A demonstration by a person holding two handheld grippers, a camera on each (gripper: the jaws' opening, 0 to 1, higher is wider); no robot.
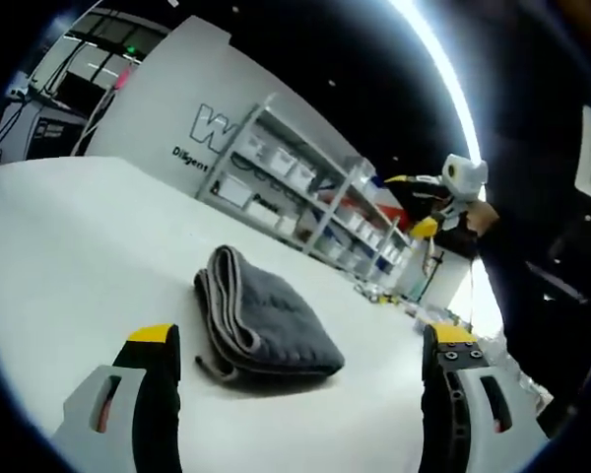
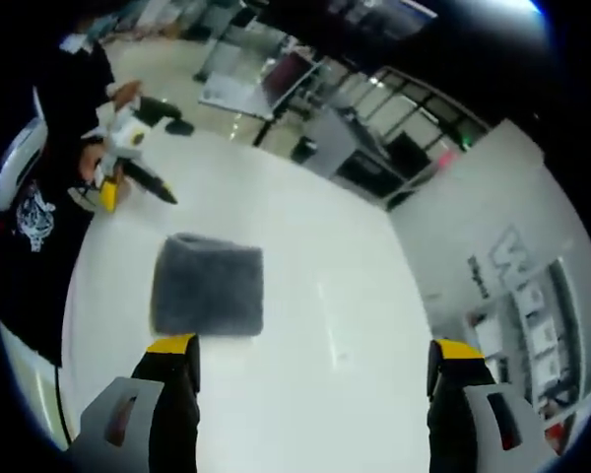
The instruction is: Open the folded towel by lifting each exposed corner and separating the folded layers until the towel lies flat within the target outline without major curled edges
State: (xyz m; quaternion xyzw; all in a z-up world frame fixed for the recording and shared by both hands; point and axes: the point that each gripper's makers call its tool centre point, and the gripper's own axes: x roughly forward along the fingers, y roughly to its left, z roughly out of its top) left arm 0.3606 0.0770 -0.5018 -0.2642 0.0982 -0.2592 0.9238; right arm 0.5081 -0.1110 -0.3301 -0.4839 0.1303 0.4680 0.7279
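The towel point(image 1: 261, 325) is lying folded on the white table point(image 1: 69, 256), well apart from both grippers, nothing being gripped yet. The left gripper point(image 1: 300, 345) is being held low over the table with its jaws spread wide and released, the towel being framed between them but further out; this is probably being done so a fold edge can be approached head-on. The right gripper point(image 2: 313, 360) is likewise being held released, jaws wide apart, above the table, with the towel point(image 2: 208, 285) sitting just past its left jaw tip. From that side the towel is being seen nearly from above, likely so a corner can be picked out.

In the left gripper view the other gripper point(image 1: 443, 202) is being seen far across the table, held in a person's hand, yellow-tipped. In the right gripper view the opposite gripper point(image 2: 118, 163) is being seen at the far table edge, also in a hand, beside a dark sleeve.

The towel is looking dark grey, plush and thick. It is being kept in a compact rectangle, several layers stacked, with rounded fold edges showing striped along the near-left side in the left gripper view. A small loop or tag is sticking out at the near corner. No target outline can be made out on the table. No unfolding is judged done yet; shelving point(image 1: 305, 197) is standing behind.
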